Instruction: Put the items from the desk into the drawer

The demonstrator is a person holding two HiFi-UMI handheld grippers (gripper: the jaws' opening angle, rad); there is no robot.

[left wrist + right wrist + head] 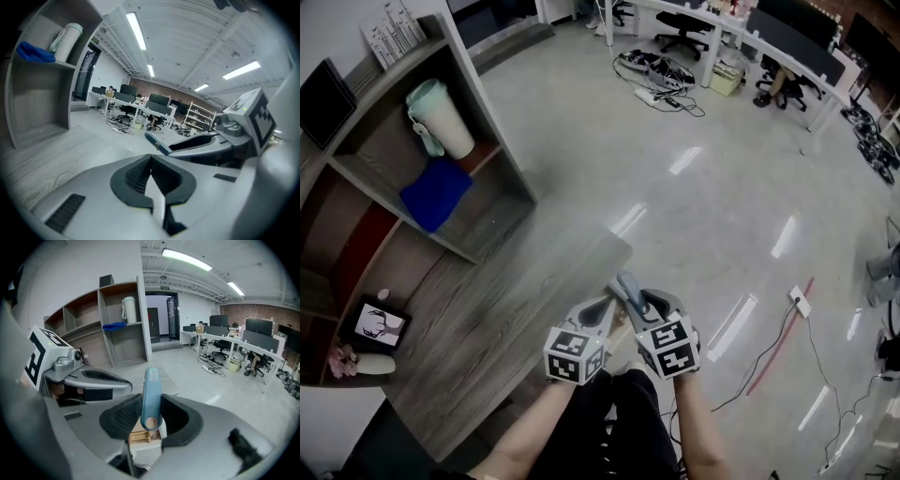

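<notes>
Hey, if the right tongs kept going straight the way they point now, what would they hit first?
Probably the desk top near its far corner, led by the blue item the right tongs hold; depth is unclear, so possibly the floor beyond.
</notes>
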